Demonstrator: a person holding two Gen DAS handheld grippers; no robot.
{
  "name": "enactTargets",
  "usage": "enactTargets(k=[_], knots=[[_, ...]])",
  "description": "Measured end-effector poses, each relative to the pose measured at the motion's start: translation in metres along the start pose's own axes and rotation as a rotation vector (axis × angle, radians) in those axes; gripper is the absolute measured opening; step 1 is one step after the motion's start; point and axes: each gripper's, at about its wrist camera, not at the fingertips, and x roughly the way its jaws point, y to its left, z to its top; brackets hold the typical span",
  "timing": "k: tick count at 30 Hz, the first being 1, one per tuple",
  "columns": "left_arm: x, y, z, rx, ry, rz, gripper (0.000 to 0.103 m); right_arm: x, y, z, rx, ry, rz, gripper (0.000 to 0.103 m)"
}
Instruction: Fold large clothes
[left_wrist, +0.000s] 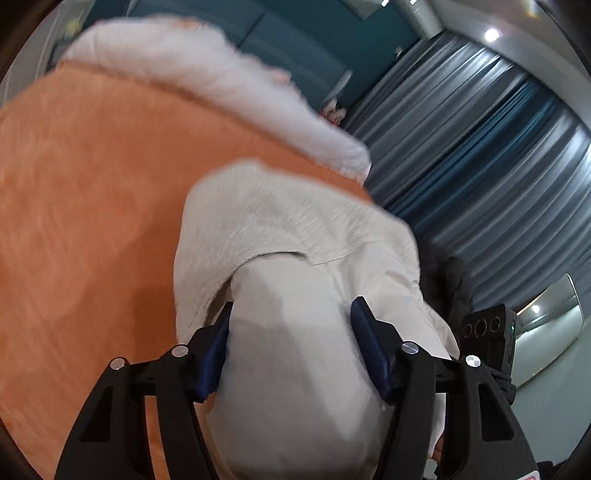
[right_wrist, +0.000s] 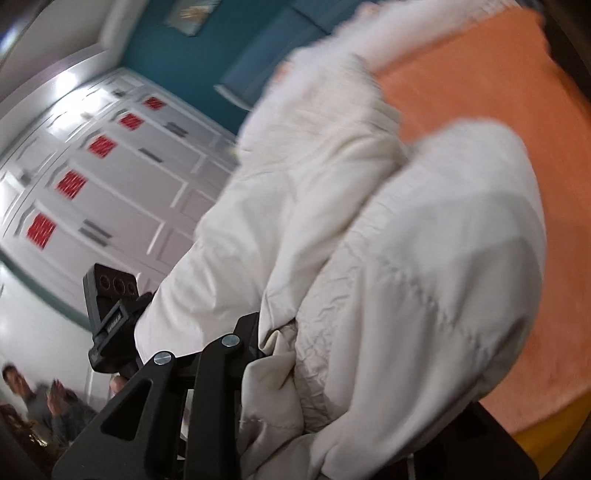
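Garment: large white coat (left_wrist: 295, 258) with a fluffy fur-like trim, lifted partly clear of the orange bed cover (left_wrist: 92, 184); both grippers are engaged in it.
Garment position, left wrist view: a thick fold of smooth white fabric runs from the bottom of the frame up between the fingers; the furry trim bends over beyond the fingertips, and a second furry band (left_wrist: 207, 74) lies further off across the orange cover.
Garment position, right wrist view: bunched white fabric (right_wrist: 406, 240) fills the centre and right of the frame, with a crumpled cream lining (right_wrist: 273, 376) showing low down beside the visible finger.
Left gripper (left_wrist: 291, 325): jaws about half open, blue pads (left_wrist: 214, 350) set against both sides of the fabric fold; the fold fills the gap between them, so it is held.
Right gripper (right_wrist: 295, 350): only the left black finger is visible; the other is buried under the coat. Jaws fairly narrow with fabric gathered between them; the pad contact itself is hidden.
Support surface: orange cover, visible left of the coat in the left view and right of it in the right view.
Background, left view: grey-blue pleated curtain (left_wrist: 480, 147).
Background, right view: white panelled wardrobe doors (right_wrist: 110, 166) with red squares; teal wall (right_wrist: 184, 55); a person (right_wrist: 37, 398) at lower left.
Image quality: both views motion-blurred.
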Motion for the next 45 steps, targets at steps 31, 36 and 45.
enactTargets(k=[31,36,45], knots=[[0.000,0.087,0.058,0.095,-0.066,0.541,0.052,0.121,0.034,0.089,-0.325,-0.043,-0.265,0.000],[0.028,0.082,0.084,0.074,-0.052,0.595,0.053,0.196,0.110,0.138,-0.561,-0.027,-0.313,0.000],[0.049,0.121,0.087,0.033,-0.004,0.647,0.053,0.308,0.073,0.190,-0.494,0.149,-0.454,0.000]])
